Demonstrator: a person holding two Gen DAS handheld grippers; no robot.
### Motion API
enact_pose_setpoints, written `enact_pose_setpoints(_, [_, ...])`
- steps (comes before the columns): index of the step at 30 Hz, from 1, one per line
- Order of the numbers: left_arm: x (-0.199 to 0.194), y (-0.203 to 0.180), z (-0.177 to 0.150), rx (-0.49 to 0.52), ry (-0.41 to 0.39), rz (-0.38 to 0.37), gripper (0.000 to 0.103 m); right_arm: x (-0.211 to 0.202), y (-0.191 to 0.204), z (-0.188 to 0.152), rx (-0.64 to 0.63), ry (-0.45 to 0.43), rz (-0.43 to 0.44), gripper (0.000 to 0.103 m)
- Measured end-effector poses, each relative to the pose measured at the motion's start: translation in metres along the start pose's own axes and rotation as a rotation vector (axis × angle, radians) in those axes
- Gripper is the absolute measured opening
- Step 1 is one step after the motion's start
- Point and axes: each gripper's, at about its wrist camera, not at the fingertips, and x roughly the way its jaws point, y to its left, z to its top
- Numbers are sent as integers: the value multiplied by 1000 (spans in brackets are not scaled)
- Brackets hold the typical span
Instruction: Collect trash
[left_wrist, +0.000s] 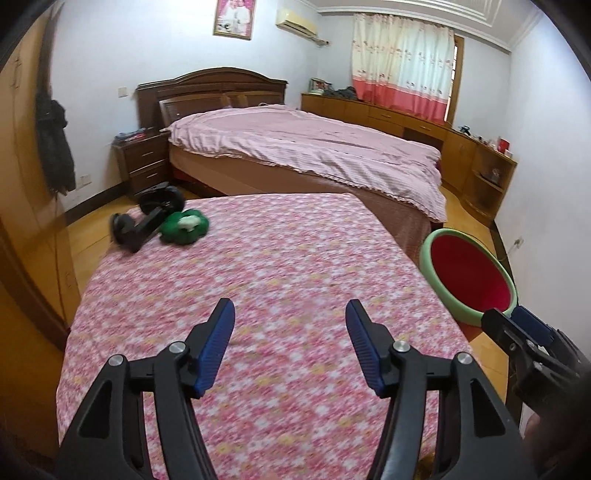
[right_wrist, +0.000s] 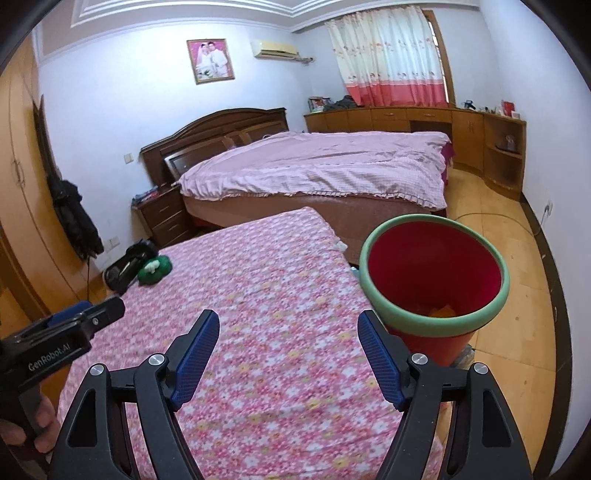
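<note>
A red bin with a green rim (right_wrist: 436, 273) stands at the right side of a table under a pink flowered cloth (right_wrist: 258, 302); it also shows in the left wrist view (left_wrist: 469, 275). Something orange lies at its bottom (right_wrist: 443, 311). My right gripper (right_wrist: 288, 354) is open and empty over the cloth, just left of the bin. My left gripper (left_wrist: 290, 347) is open and empty over the near middle of the cloth (left_wrist: 258, 295). A green crumpled thing with a white wad on it (left_wrist: 184, 225) lies at the cloth's far left corner, also in the right wrist view (right_wrist: 155, 269).
A black wheeled device (left_wrist: 147, 218) lies beside the green thing at the far left corner. A bed with a pink cover (left_wrist: 314, 147) stands behind the table. A nightstand (left_wrist: 144, 162) is at its left, wooden cabinets (left_wrist: 480, 162) along the right wall.
</note>
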Motion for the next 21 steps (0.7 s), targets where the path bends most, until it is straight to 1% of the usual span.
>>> enact_pose_setpoints(4, [-6, 12, -16, -25, -13, 52, 62, -6, 6, -11, 4, -22, 4, 78])
enact_pose_setpoints(12, [-14, 24, -46, -48, -7, 94, 62, -6, 15, -35, 7, -14, -25, 78])
enact_pose_setpoints(16, [-15, 27, -55, -52, -6, 99, 62, -5, 21, -47, -18, 5, -33, 78])
enact_pose_setpoints(21, [-15, 26, -58, -34, -26, 122, 62, -3, 25, -49, -26, 12, -41, 78])
